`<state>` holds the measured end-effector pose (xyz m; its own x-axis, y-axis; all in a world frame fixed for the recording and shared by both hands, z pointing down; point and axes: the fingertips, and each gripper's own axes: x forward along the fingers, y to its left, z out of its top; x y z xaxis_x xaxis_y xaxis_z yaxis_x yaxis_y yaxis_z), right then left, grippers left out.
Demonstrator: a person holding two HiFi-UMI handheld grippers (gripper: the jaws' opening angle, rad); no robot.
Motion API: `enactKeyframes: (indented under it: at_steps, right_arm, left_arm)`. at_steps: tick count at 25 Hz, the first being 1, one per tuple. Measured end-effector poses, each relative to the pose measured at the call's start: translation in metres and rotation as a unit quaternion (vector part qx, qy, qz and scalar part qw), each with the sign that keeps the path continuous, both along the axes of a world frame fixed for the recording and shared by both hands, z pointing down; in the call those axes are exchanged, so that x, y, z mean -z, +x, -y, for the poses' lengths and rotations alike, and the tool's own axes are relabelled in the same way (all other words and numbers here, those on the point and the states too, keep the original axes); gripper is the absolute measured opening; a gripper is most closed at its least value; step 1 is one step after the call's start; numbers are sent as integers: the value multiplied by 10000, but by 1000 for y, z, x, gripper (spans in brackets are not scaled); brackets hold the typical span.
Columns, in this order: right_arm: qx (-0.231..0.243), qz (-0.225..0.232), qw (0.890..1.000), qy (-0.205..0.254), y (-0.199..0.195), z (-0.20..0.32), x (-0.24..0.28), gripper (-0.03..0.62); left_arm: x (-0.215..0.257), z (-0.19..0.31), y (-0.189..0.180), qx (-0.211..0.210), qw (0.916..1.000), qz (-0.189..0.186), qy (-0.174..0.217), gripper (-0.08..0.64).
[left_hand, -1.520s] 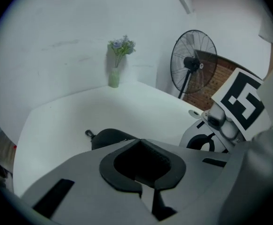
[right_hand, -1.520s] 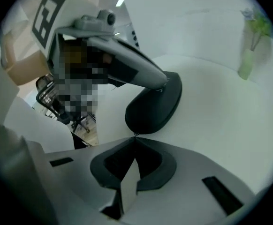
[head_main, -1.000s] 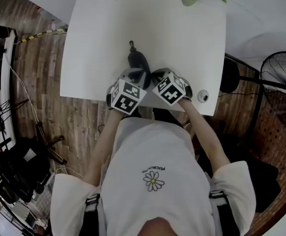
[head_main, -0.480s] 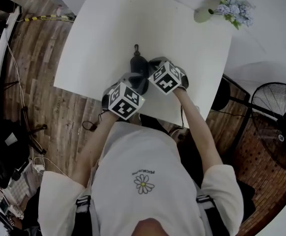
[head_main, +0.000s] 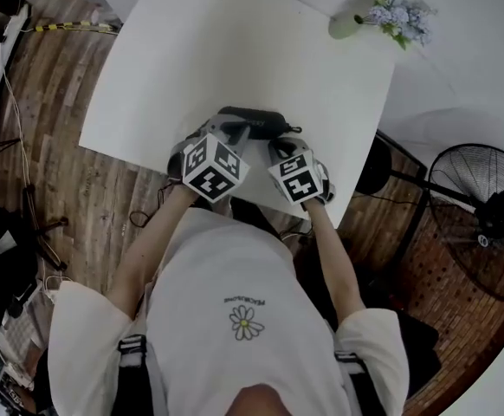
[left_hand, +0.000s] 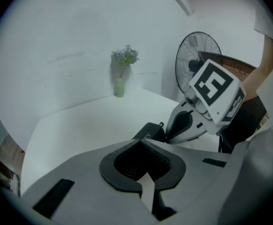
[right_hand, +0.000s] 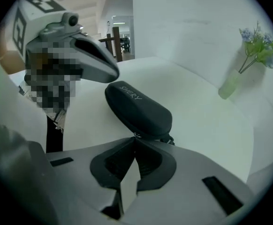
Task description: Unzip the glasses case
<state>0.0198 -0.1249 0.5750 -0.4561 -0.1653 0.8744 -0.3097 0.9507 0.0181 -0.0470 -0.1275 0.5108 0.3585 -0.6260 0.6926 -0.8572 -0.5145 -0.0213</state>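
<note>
The dark glasses case point(head_main: 252, 121) lies crosswise on the white table point(head_main: 191, 50), close to its near edge, with its strap end to the right. My right gripper point(head_main: 280, 144) is at that strap end. In the right gripper view its jaws point(right_hand: 135, 136) are shut, with a small metal zipper pull point(right_hand: 136, 134) pinched at their tips against the case point(right_hand: 139, 109). My left gripper point(head_main: 237, 130) is shut at the case's left end. Its tips point(left_hand: 141, 142) sit just before the case point(left_hand: 150, 131), and I see nothing between them. The case lid looks closed.
A pale vase of flowers point(head_main: 347, 24) stands at the table's far right corner. A floor fan point(head_main: 486, 224) stands to the right of the table. The person's body is close against the near table edge point(head_main: 235, 198), with wooden floor to the left.
The case has turned from pointing away from me to lying crosswise, strap end now at the right. My right gripper came back toward the near edge with it. The left gripper shifted only a little.
</note>
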Motion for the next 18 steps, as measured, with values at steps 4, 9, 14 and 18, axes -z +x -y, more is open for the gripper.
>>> enactKeyframes:
  at_steps: [4, 9, 14, 18]
  right_arm:
    - [-19, -8, 10000, -42, 0, -27, -11, 8]
    - [-171, -33, 9998, 2, 6, -25, -13, 8]
    - [-25, -169, 9998, 120, 15, -22, -11, 8]
    - [81, -366, 9990, 223, 23, -16, -13, 8]
  left_arm:
    - [-21, -5, 15, -270, 9992, 236, -184, 14]
    - [-27, -8, 18, -339, 9988, 276, -215, 14]
    - [-27, -8, 20, -413, 9983, 359, -200, 12]
    - [-29, -8, 20, -304, 9986, 221, -370, 14]
